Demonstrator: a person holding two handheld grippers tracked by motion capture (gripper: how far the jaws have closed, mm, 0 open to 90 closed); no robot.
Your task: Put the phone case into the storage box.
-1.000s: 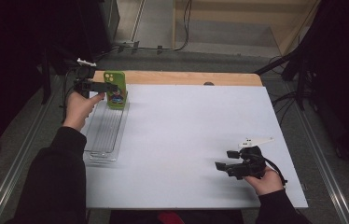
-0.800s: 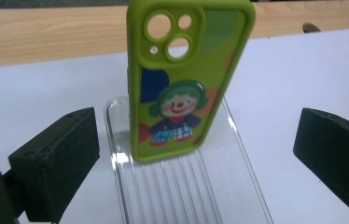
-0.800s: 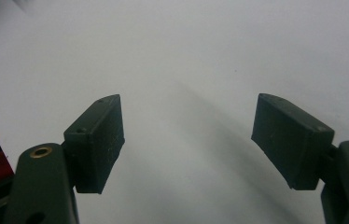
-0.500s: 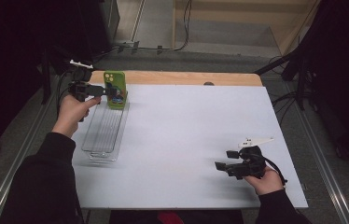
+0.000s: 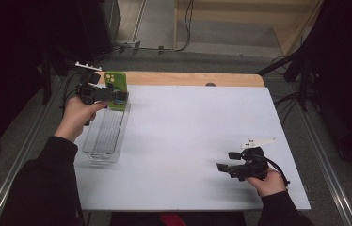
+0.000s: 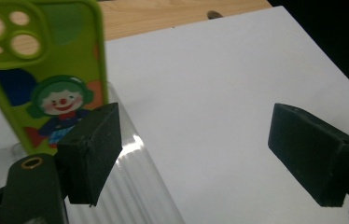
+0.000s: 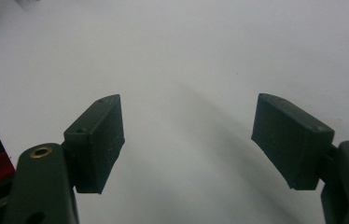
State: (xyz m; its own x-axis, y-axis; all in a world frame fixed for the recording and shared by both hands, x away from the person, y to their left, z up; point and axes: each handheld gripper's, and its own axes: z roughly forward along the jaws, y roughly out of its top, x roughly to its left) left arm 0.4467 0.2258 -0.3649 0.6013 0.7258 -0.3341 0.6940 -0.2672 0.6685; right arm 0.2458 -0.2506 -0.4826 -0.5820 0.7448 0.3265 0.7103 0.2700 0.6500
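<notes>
Jaws of the left gripper (image 5: 123, 96), just closing partway but gripping nothing, sit beside the green phone case (image 5: 116, 84) propped upright in the clear tray (image 5: 100, 153); next, judging by this, withdrawal. Right gripper (image 5: 228, 161) idles agape on the surface (image 5: 188, 122).

Right gripper (image 7: 189, 140) fingers (image 7: 99, 142) spread apart, nothing between; bare white tabletop (image 7: 186, 56) below.

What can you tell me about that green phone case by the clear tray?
The phone case is bright green, likely soft plastic, with round camera holes at its top and a cartoon clown with green hair printed below. It stands upright, leaning slightly, at the far end of the clear tray. The left gripper is beside it, jaws apart, not clamping it.
</notes>
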